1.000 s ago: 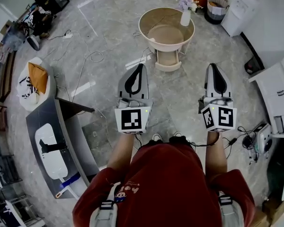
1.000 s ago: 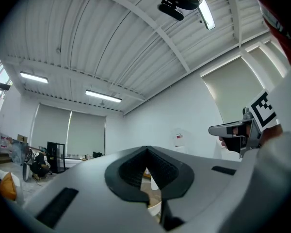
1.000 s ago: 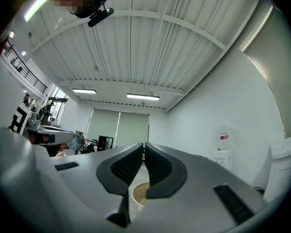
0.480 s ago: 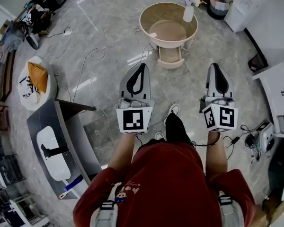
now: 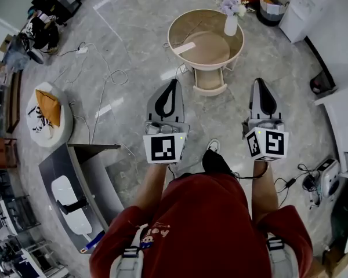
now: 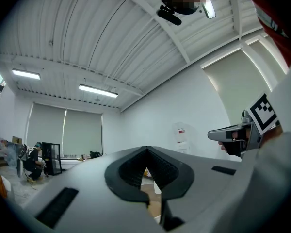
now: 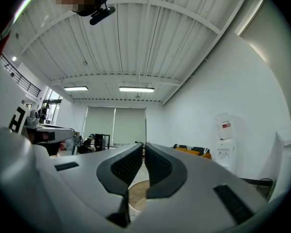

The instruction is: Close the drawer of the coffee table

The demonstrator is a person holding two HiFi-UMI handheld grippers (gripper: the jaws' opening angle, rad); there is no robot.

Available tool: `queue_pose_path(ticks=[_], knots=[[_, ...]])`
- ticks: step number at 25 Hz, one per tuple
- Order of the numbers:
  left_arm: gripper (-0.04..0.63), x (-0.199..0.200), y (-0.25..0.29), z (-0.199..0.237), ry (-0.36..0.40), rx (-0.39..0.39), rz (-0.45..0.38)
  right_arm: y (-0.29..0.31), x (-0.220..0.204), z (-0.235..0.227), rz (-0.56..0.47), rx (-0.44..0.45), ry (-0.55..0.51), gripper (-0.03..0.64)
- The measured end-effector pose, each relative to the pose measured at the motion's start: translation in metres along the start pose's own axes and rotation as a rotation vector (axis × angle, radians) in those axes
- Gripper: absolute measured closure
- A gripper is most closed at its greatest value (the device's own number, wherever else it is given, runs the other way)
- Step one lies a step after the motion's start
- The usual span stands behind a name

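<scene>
A round beige coffee table [image 5: 205, 37] stands on the marble floor ahead of me, its drawer [image 5: 210, 81] pulled open toward me on the near side. A white vase of flowers [image 5: 231, 22] and a flat pale item sit on its top. My left gripper [image 5: 173, 83] is held level, tips together, a short way left of the drawer front and apart from it. Held level to the right of the drawer, my right gripper [image 5: 262, 81] is also shut and empty. A sliver of the table [image 7: 135, 198] shows between the right gripper's [image 7: 143, 144] jaws. The left gripper [image 6: 146, 148] holds nothing.
A white floor cushion with an orange pillow [image 5: 49, 112] lies at left, beside a grey desk [image 5: 75, 175]. Cables [image 5: 113, 71] trail over the floor left of the table. A white cabinet [image 5: 345, 112] and a small device [image 5: 325, 178] stand at right; a basket [image 5: 274, 0] sits behind.
The person has stepped toward the table, one foot now forward. Both grippers moved with them, closer to the open drawer, still shut.
</scene>
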State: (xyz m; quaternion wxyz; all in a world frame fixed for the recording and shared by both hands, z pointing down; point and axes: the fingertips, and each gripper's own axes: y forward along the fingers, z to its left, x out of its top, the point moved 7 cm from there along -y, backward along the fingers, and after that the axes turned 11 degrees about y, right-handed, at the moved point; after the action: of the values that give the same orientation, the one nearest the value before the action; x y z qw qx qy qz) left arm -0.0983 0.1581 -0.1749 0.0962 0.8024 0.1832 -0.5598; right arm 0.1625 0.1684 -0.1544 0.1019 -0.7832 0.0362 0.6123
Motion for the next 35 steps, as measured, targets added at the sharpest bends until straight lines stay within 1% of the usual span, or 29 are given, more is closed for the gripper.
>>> queue_pose_path(ticks=[3, 7, 11, 13, 16, 18, 21, 24, 26, 29, 32, 35], knots=[[0.587, -0.002, 0.039, -0.001, -0.013, 0.003, 0.003, 0.031, 0.001, -0.022, -0.004, -0.003, -0.012, 0.588], [0.586, -0.004, 0.081, -0.005, -0.013, 0.005, -0.005, 0.063, 0.0, -0.047, -0.007, -0.003, 0.009, 0.589], [0.586, -0.013, 0.107, -0.003, -0.017, 0.01, -0.002, 0.091, -0.005, -0.054, 0.002, -0.001, 0.004, 0.589], [0.586, -0.021, 0.113, 0.001, -0.015, -0.002, -0.008, 0.1, -0.01, -0.05, 0.003, -0.004, -0.005, 0.589], [0.587, -0.033, 0.117, 0.01, 0.008, -0.028, -0.008, 0.106, -0.017, -0.041, -0.005, -0.007, -0.018, 0.589], [0.586, -0.042, 0.121, 0.02, 0.016, -0.041, -0.001, 0.113, -0.02, -0.036, -0.017, -0.027, -0.015, 0.589], [0.586, -0.055, 0.123, 0.034, -0.015, -0.043, -0.011, 0.119, -0.03, -0.025, -0.009, -0.057, -0.014, 0.589], [0.587, -0.065, 0.123, 0.042, -0.017, -0.048, 0.003, 0.123, -0.037, -0.018, 0.003, -0.069, -0.011, 0.588], [0.586, -0.068, 0.124, 0.047, -0.026, -0.049, -0.01, 0.126, -0.041, -0.016, -0.003, -0.071, -0.006, 0.588], [0.587, -0.075, 0.125, 0.052, -0.019, -0.06, -0.027, 0.131, -0.048, -0.011, -0.023, -0.076, -0.011, 0.589], [0.587, -0.088, 0.133, 0.053, 0.004, -0.06, -0.042, 0.136, -0.064, -0.012, -0.033, -0.099, -0.021, 0.589], [0.586, -0.112, 0.147, 0.045, 0.027, -0.066, -0.072, 0.14, -0.092, -0.021, -0.031, -0.123, -0.049, 0.589]])
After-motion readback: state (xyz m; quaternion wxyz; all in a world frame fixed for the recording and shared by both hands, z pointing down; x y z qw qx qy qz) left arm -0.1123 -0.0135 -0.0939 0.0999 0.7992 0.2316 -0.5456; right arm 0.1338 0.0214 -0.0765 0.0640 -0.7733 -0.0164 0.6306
